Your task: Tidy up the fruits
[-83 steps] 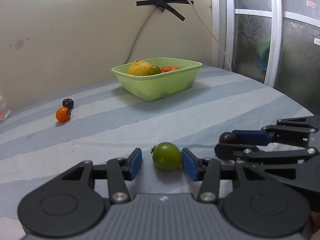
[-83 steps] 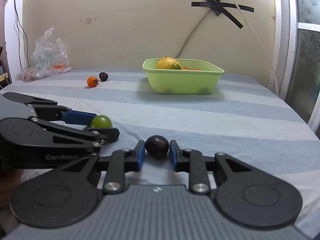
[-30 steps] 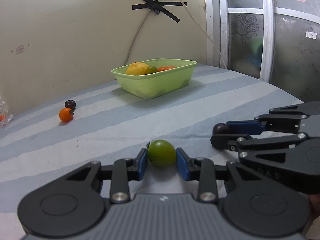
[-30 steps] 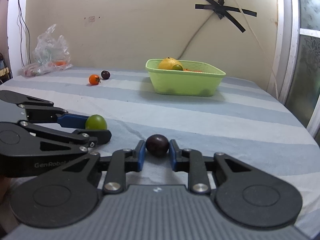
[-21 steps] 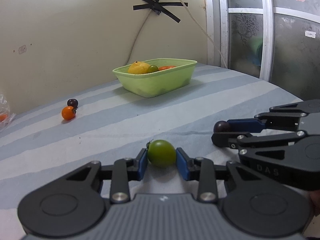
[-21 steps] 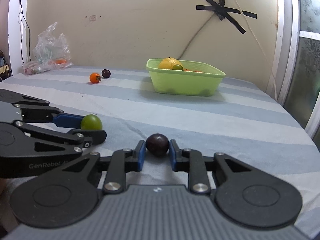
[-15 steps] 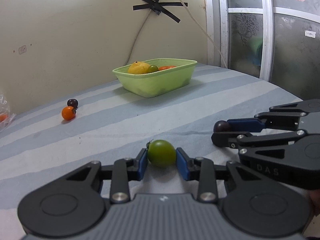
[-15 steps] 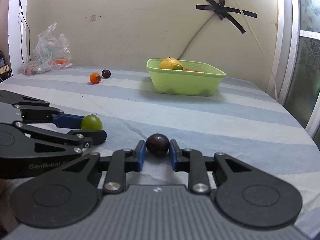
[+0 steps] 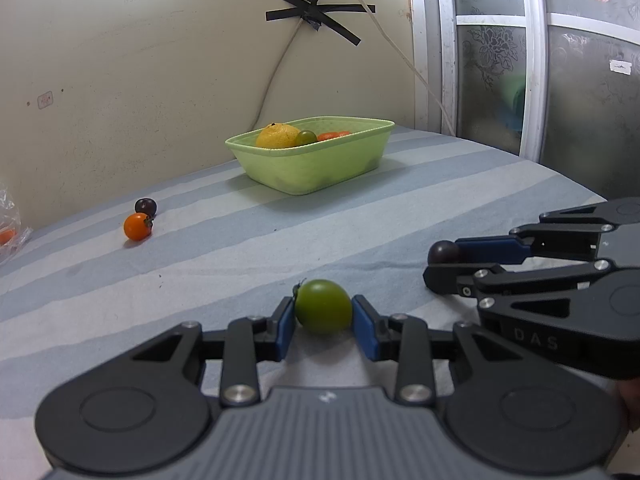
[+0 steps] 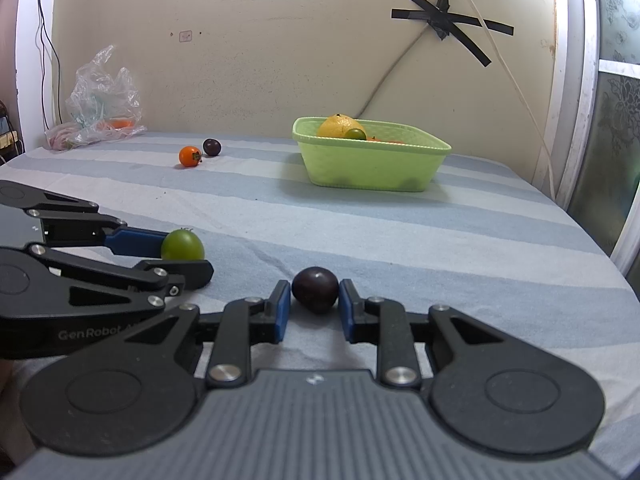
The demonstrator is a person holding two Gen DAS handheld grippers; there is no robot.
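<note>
My left gripper point(image 9: 323, 319) is shut on a green tomato point(image 9: 323, 305), held just above the striped cloth; it also shows in the right wrist view point(image 10: 182, 245). My right gripper point(image 10: 314, 306) is shut on a dark purple tomato point(image 10: 315, 289), seen at the right in the left wrist view point(image 9: 445, 253). A light green basket point(image 9: 316, 168) stands far back with a yellow citrus point(image 9: 277, 135), a green tomato point(image 9: 306, 137) and orange fruit point(image 9: 333, 135) in it. An orange tomato point(image 9: 137, 226) and a dark tomato point(image 9: 145, 205) lie at the far left.
A clear plastic bag point(image 10: 102, 100) with produce lies against the wall at the far left. A cable point(image 9: 276, 68) hangs down the wall behind the basket. A window frame point(image 9: 532, 60) bounds the right side. The table's right edge point(image 10: 624, 280) is close.
Both grippers closed on their fruits since 2.8 s ago and lifted slightly. Over the last second almost nothing has moved.
</note>
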